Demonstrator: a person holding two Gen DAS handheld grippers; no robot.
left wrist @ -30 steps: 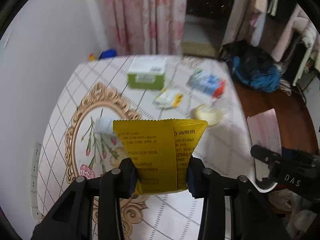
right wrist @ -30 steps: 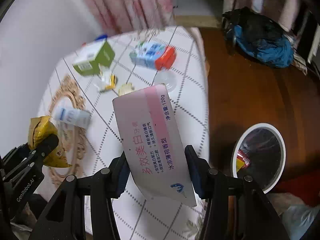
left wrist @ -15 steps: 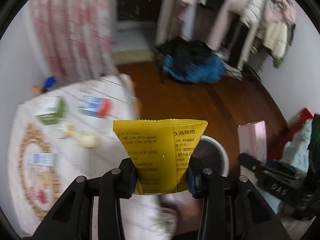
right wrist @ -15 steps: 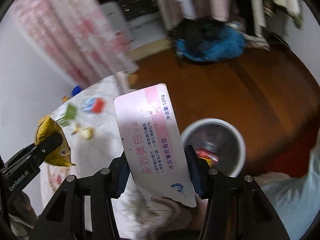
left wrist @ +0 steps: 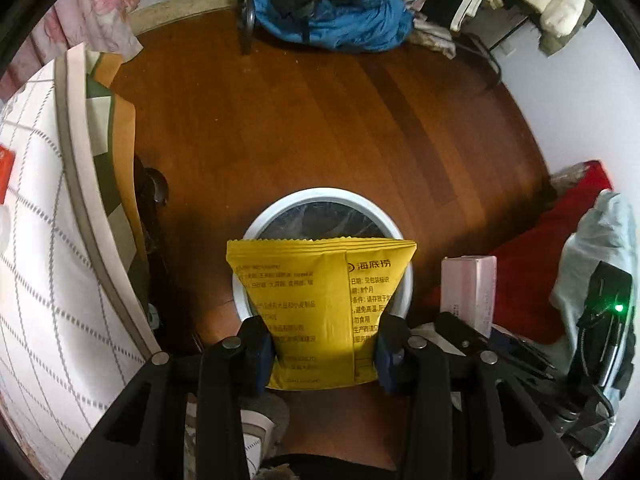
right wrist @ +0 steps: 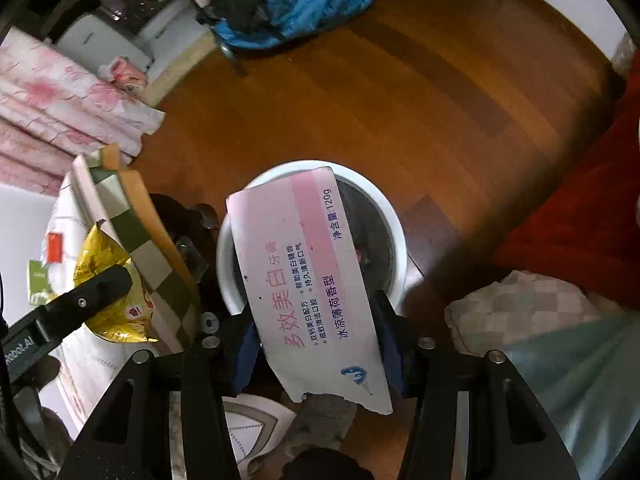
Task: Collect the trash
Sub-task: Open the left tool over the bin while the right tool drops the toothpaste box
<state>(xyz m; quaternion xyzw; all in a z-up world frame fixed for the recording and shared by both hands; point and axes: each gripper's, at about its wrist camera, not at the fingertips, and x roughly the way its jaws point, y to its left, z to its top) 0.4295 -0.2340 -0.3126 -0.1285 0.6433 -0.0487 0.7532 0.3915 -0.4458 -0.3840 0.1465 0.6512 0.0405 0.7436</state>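
My left gripper is shut on a yellow snack packet and holds it above the near rim of a round white trash bin on the wooden floor. My right gripper is shut on a pink and white toothpaste box, held over the same white bin. The box also shows at the right in the left wrist view. The packet and left gripper show at the left in the right wrist view. The bin holds a dark liner.
The table with its checked cloth stands at the left, its edge next to the bin. A blue bundle lies on the far floor. A red cloth lies at the right. Pink curtains hang at the far left.
Both grippers have swung from over the table to over the floor bin, each still holding its item. The bin is now directly below both.
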